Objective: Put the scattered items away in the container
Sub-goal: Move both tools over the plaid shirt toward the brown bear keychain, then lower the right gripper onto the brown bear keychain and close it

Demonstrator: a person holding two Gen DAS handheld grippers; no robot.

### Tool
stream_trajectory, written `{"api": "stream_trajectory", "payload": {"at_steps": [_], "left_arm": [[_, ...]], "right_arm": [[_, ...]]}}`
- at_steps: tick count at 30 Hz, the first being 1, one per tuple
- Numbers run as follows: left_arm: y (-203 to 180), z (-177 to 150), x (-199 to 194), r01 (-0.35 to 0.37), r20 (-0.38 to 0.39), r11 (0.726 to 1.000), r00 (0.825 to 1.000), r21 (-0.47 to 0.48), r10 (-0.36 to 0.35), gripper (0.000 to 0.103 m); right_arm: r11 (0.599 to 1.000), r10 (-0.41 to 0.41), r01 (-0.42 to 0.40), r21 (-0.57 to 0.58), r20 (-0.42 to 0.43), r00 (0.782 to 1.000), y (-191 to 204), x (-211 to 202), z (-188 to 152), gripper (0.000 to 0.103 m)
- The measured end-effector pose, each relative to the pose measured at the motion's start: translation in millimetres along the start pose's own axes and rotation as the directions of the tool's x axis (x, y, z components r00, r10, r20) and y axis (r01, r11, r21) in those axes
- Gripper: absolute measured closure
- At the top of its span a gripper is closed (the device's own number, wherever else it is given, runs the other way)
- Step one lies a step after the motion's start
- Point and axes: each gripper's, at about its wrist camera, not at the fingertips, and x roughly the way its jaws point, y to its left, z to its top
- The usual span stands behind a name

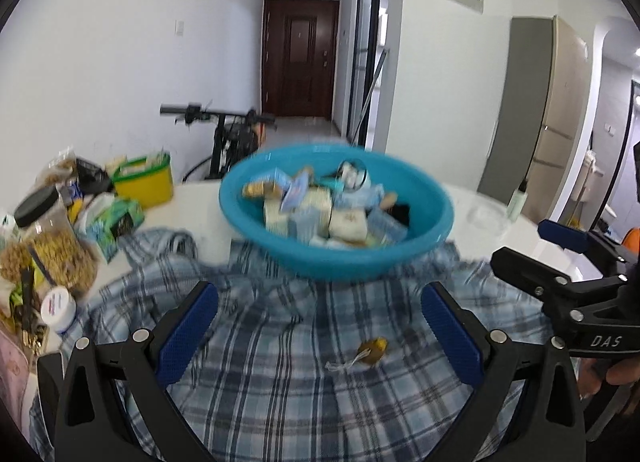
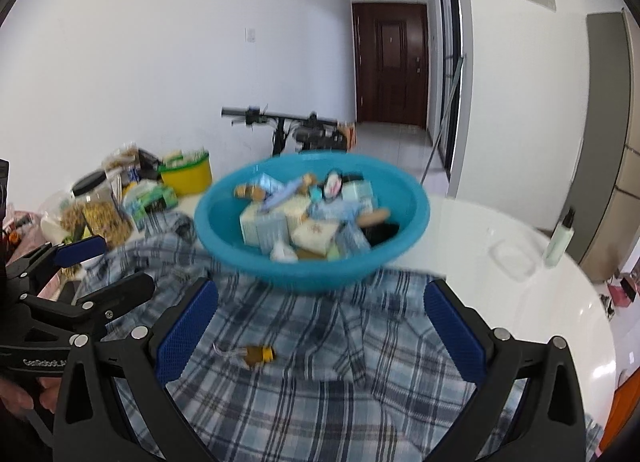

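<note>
left wrist view: the left gripper (image 1: 320, 326) is spread wide with nothing between its blue pads (image 1: 188, 336). it hangs above a blue plaid cloth (image 1: 280, 390) laid over a white table (image 1: 520, 238). a small yellow-brown item with a white string (image 1: 374, 350) lies on the cloth between the two fingers, nearer the right one, touching neither. the teal basin (image 1: 280, 246) sits at the far edge of the cloth, loaded with small boxes and packets (image 1: 332, 213); its outline is motion-blurred. a yellow tub (image 1: 146, 185), a clear jar with a black lid (image 1: 52, 238) and other clutter stand at the left. the right gripper (image 1: 520, 250) enters from the right edge, spread and empty, with part of a hand (image 1: 608, 378) below it. a bicycle (image 1: 224, 141) stands behind the table.

right wrist view: the right gripper (image 2: 320, 326) is likewise released, nothing grasped. the same small item (image 2: 256, 354) lies on the cloth (image 2: 320, 402) just beside the left pad (image 2: 186, 338), apart from it. the basin (image 2: 248, 254) sits beyond, blurred. the left gripper (image 2: 104, 266) appears at the left edge, spread. a pale bottle (image 2: 560, 238) stands on the bare table (image 2: 500, 302) at the right.
</note>
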Motion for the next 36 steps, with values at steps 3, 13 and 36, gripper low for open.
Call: {"api": "stream_trajectory", "payload": {"at_steps": [3, 13, 36], "left_arm": [[5.0, -14.0, 14.4, -0.005, -0.049, 1.000, 0.999, -0.014, 0.005, 0.000], [20.6, -65.3, 47.9, -0.029, -0.193, 0.999, 0.981, -0.029, 0.022, 0.000], [30.9, -97.1, 49.7, -0.008, -0.247, 1.000, 0.969, 0.010, 0.010, 0.001]], "right_arm": [[1.000, 0.008, -0.008, 0.009, -0.042, 0.999, -1.3, 11.9, -13.5, 0.000], [0.999, 0.034, -0.028, 0.038, -0.171, 0.985, -6.7, 39.3, -53.2, 0.000], [0.985, 0.134, -0.159, -0.059, -0.304, 0.943, 46.8, 93.5, -59.7, 0.016]]}}
